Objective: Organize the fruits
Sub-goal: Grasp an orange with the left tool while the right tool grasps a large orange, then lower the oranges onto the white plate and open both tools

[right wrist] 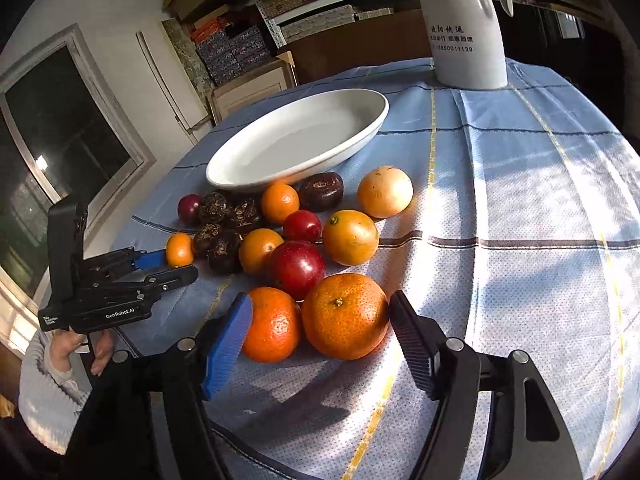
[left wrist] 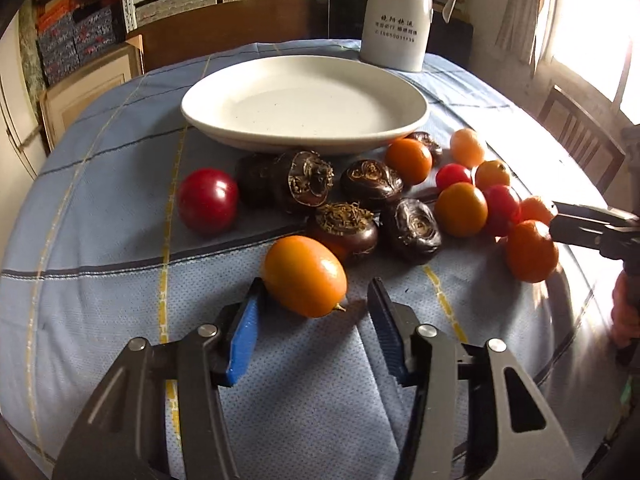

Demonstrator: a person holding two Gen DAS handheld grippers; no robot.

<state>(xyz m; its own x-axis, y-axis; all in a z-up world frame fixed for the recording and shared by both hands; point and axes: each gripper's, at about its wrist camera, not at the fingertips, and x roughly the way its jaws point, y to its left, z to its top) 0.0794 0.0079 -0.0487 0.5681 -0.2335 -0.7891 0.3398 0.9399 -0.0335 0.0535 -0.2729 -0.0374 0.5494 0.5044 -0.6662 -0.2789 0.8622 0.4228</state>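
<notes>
On the white jug (left wrist: 396,16), standing just behind the plate (right wrist: 372,98) at the far side of the table, I see dark printing. Its top two lines are Chinese characters too small for me to read with certainty. Below them runs a number: from the right wrist view I read "15850011139". In front of the plate, to its left, the body of the left gripper (right wrist: 176,264) carries white lettering, "GenRobot.AI". A small white label beside that is too tiny to read.

The left tool (left wrist: 316,300) straddles an orange kumquat (left wrist: 305,276) on the blue-clothed counter (left wrist: 100,208); its left pad touches the fruit, its right stands clear.
</notes>
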